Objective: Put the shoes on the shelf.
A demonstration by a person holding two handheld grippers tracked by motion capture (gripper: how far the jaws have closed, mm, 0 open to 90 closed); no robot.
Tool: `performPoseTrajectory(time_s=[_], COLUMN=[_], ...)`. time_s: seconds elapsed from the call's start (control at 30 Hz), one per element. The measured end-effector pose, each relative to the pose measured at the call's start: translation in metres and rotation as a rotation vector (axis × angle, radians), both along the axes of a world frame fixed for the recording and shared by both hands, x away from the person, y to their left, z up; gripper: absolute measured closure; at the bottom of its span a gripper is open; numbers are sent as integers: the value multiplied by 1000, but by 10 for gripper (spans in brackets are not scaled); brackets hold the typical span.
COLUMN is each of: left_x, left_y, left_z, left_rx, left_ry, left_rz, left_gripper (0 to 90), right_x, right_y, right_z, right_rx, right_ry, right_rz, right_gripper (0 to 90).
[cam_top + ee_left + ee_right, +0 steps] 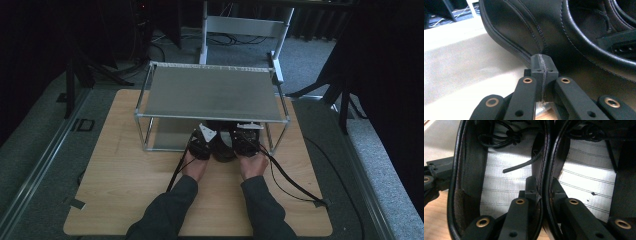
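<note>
Seen from above: a wooden table (125, 200) bearing a two-tier metal shelf rack (210, 92), both forearms reaching in from below in dark sleeves, both hands at the rack's front edge. Between the hands, a pair of black leather shoes (223, 147), resting on the table just at the mouth of the lower tier, partly under the top shelf. Left gripper (201, 142) touching the pair's left side, right gripper (246, 142) at its right, black cables trailing back over the table. In the left gripper view, left gripper (542, 65) with jaws pressed fully together, nothing between them, tips butted against the stitched outer side of the left shoe (536, 30) near its sole; pale tabletop to the left. In the right gripper view, right gripper (541, 186) pinching the two adjoining inner collars of the shoes, one jaw down inside the left shoe (469, 170), the other inside the right shoe (586, 177); white lined insoles visible in both, a loose black lace end (521, 166) lying across the left insole. Hard to tell in the dim high view how far the toes reach under the rack. Grey carpet around the table, dark stands and cables behind.
</note>
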State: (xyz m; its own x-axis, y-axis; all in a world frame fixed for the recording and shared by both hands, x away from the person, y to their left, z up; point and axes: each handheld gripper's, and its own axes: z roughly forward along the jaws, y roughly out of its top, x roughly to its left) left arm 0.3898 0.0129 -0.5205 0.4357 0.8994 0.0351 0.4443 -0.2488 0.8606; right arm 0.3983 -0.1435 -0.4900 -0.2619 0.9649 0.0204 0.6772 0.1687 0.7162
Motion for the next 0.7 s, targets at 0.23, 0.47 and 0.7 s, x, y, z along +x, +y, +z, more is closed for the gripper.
performPoseTrajectory(time_s=[0.23,0.47,0.7], left_x=[3,3,4], left_y=[-2,-3,-6], left_z=[-3,-4,-5], left_rx=[0,2,-25], left_ry=[-25,-44,-64], left_rz=[12,22,26], left_gripper=[900,900,900], right_x=[1,2,3], right_y=[2,3,2], right_z=[-3,-4,-5], right_rx=[8,14,22], right_ry=[-7,-26,-29], right_rz=[-32,-46,-44], right_gripper=[808,808,801])
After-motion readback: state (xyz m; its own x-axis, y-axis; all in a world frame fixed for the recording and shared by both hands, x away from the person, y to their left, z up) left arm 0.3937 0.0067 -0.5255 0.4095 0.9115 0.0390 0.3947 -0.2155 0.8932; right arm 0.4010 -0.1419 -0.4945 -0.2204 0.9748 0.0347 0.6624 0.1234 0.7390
